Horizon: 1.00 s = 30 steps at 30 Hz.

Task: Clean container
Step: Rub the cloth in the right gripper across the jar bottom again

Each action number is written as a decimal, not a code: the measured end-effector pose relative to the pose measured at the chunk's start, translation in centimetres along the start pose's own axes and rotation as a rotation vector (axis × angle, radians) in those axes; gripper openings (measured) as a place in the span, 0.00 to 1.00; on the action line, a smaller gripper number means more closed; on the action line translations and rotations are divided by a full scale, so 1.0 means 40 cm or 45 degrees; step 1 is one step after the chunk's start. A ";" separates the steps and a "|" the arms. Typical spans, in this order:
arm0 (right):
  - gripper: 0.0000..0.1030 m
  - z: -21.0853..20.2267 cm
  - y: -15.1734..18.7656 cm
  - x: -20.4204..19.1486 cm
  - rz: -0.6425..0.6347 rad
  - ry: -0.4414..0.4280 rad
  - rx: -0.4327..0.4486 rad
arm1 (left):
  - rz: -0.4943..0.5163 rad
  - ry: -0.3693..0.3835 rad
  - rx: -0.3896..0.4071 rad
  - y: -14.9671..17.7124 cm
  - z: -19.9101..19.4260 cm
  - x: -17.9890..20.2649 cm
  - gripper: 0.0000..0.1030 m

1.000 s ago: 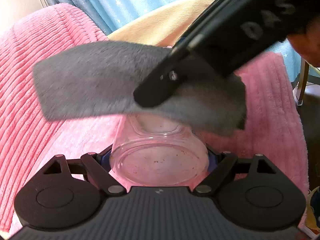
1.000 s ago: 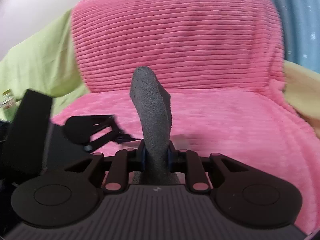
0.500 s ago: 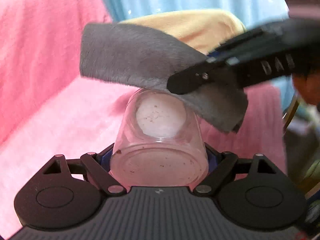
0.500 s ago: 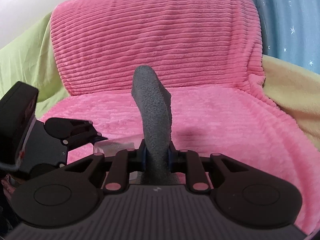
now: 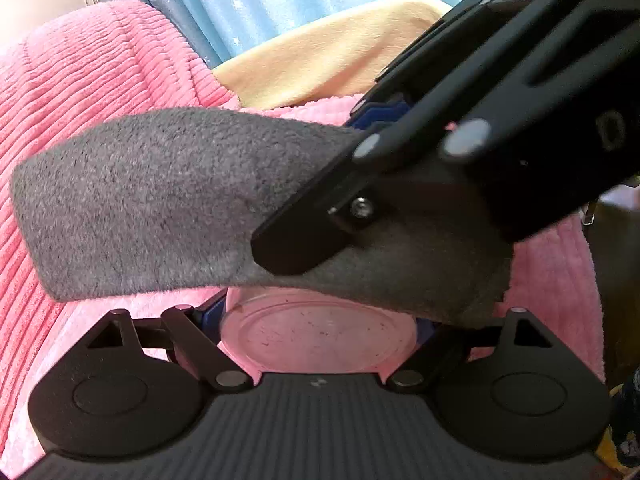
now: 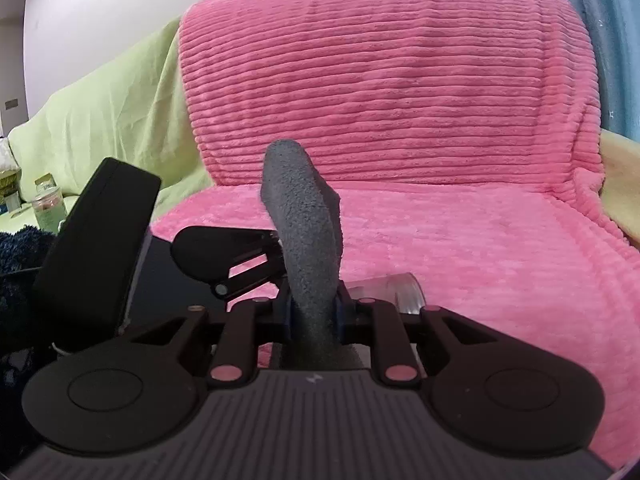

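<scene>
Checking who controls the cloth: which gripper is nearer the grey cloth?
Right. The right gripper is clamped on the grey cloth; the left gripper holds the clear container just beneath it.

grippers: 2 — left gripper (image 5: pixel 318 320), right gripper (image 6: pixel 314 312) | clear container (image 5: pixel 318 334): 1 | grey cloth (image 5: pixel 152 200): 1 | glass jar (image 6: pixel 50 212): 1 | pink blanket (image 6: pixel 400 120): 1

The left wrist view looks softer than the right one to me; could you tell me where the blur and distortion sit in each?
Left wrist view: the right gripper is close and smeared, its rivets streaked, while the cloth nap and the speckled container base stay sharp. Right wrist view: crisp overall, with even light and no glare; the fisheye bows the sofa ribs and darkens the corners.
</scene>
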State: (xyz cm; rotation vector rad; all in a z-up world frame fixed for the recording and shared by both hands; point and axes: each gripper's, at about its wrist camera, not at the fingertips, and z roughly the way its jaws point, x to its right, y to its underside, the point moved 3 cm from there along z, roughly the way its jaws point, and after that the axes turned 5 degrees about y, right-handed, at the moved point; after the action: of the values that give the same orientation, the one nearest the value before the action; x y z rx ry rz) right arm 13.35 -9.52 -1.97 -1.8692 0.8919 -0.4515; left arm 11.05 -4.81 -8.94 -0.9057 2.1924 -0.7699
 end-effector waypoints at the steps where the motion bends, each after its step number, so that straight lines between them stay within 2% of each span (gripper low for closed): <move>1: 0.15 0.001 -0.001 0.000 -0.011 0.024 0.004 | -0.003 0.002 -0.001 -0.002 0.002 -0.005 0.83; 9: 0.15 0.012 -0.008 0.049 -0.044 0.270 0.036 | 0.004 -0.004 0.001 -0.011 0.001 -0.009 0.83; 15: 0.15 0.010 -0.002 0.069 -0.010 0.288 0.038 | -0.015 0.002 -0.004 -0.008 -0.012 -0.004 0.83; 16: 0.16 0.010 -0.001 0.071 -0.004 0.286 0.037 | -0.036 0.011 -0.007 -0.008 -0.013 -0.007 0.83; 20: 0.16 0.006 -0.001 0.079 0.036 0.272 0.036 | -0.293 0.150 -0.007 -0.019 0.003 -0.079 0.85; 21: 0.16 0.005 0.000 0.082 0.045 0.272 0.033 | -0.275 0.133 0.001 -0.018 0.000 -0.076 0.85; 24: 0.16 -0.002 0.008 0.079 0.060 0.278 0.016 | 0.001 -0.065 0.013 -0.012 -0.007 -0.014 0.83; 27: 0.16 -0.016 0.011 0.078 0.093 0.263 0.022 | 0.100 -0.097 0.018 -0.006 -0.016 0.003 0.83; 30: 0.16 -0.030 0.009 0.065 0.134 0.125 0.059 | 0.160 -0.125 0.017 -0.011 -0.005 0.000 0.83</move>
State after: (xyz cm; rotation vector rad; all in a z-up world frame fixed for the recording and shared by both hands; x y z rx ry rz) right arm 14.16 -12.27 -1.95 -1.7613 1.0317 -0.4988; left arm 11.07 -5.00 -8.50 -0.7746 2.1329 -0.6660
